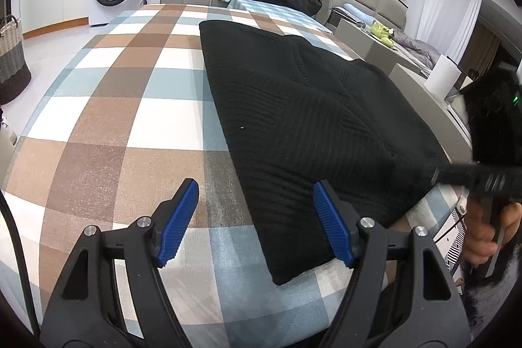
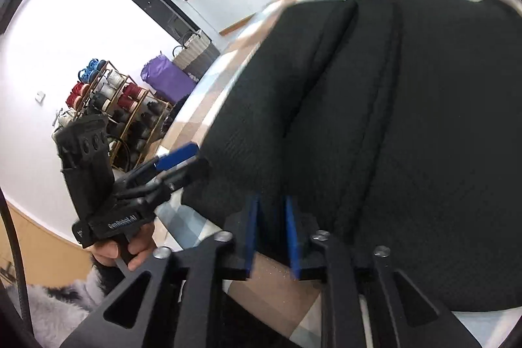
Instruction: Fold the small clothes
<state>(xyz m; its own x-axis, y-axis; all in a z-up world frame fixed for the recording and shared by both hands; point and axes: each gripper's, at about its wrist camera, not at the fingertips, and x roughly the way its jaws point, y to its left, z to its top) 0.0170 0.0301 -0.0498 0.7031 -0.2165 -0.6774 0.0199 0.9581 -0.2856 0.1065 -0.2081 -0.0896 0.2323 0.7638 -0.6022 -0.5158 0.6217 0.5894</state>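
A: Black ribbed knit: the garment [image 1: 313, 119] lies partly folded on the checked tablecloth [image 1: 107, 106], its near corner between the left gripper's [image 1: 256, 220] spread jaws, untouched.

B: And the right gripper [image 2: 272, 234]?

A: Its blue pads [image 2: 253, 230] stand a narrow gap apart at the garment's near hem; whether they pinch cloth cannot be told, since the fabric between them is dark and blurred.

B: Handling?

A: Probably soft, limp and fairly thick; the ribs should resist slipping. Likely it sags unless taken at two corners. Best hold: the near hem corners, pinching all layers together.
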